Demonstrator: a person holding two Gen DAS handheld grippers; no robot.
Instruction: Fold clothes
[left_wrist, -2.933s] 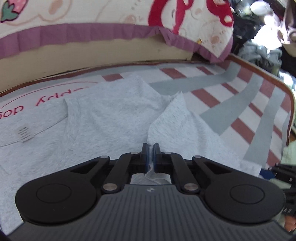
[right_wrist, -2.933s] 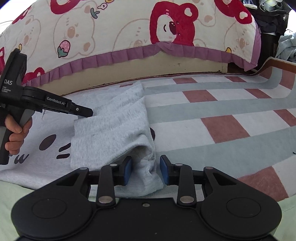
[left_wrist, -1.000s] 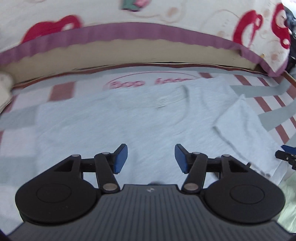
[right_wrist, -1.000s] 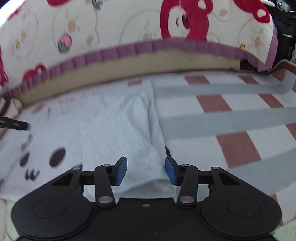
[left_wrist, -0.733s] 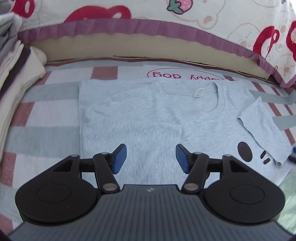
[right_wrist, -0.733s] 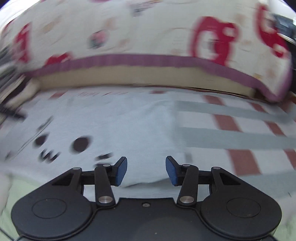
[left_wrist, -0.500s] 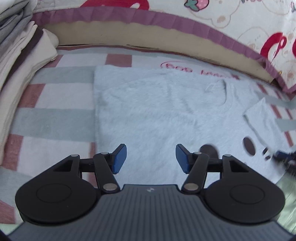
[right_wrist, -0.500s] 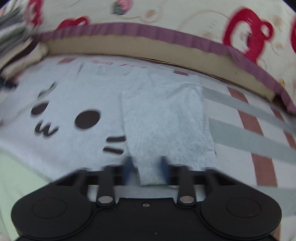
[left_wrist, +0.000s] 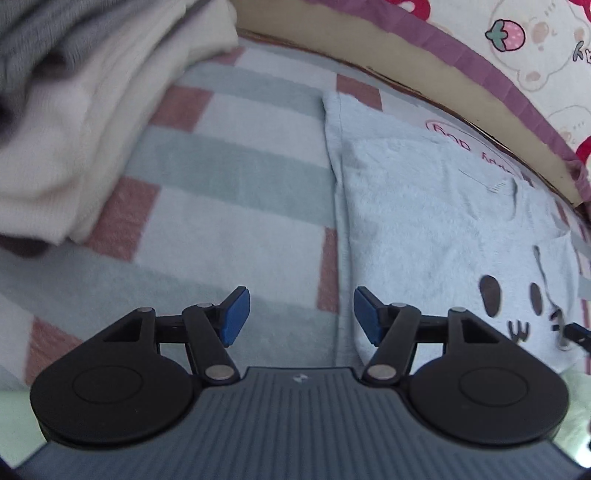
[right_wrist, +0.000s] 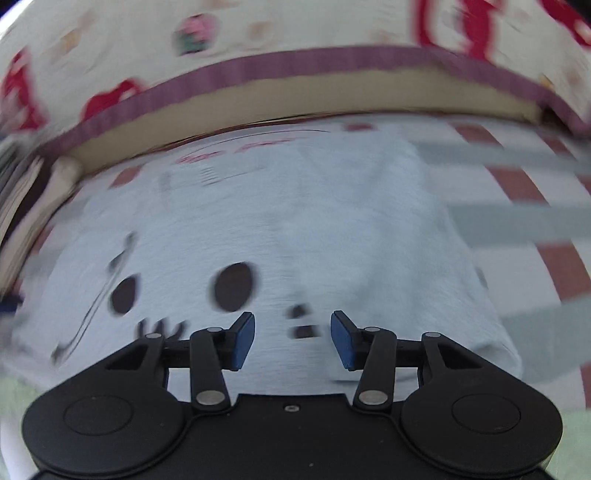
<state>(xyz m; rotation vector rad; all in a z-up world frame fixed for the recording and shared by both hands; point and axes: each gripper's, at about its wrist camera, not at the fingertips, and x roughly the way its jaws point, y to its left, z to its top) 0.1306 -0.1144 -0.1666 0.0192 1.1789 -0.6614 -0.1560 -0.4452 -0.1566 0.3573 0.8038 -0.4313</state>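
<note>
The grey T-shirt (left_wrist: 436, 236) lies flat on the striped bedspread (left_wrist: 236, 206), at two o'clock from the left gripper (left_wrist: 301, 315). Both the left and right gripper (right_wrist: 292, 339) are opening with nothing between them; next, likely pinching the left edge.

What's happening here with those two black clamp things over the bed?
Someone is folding a light grey T-shirt with a cartoon face, laid flat on a checked blanket, using two handheld grippers. Both sides look already folded inward. The left gripper hangs above the shirt's left edge, jaws opening, nothing between them. The right gripper hangs over the printed face, jaws also opening and empty. A stack of folded clothes sits beside the shirt.
</note>
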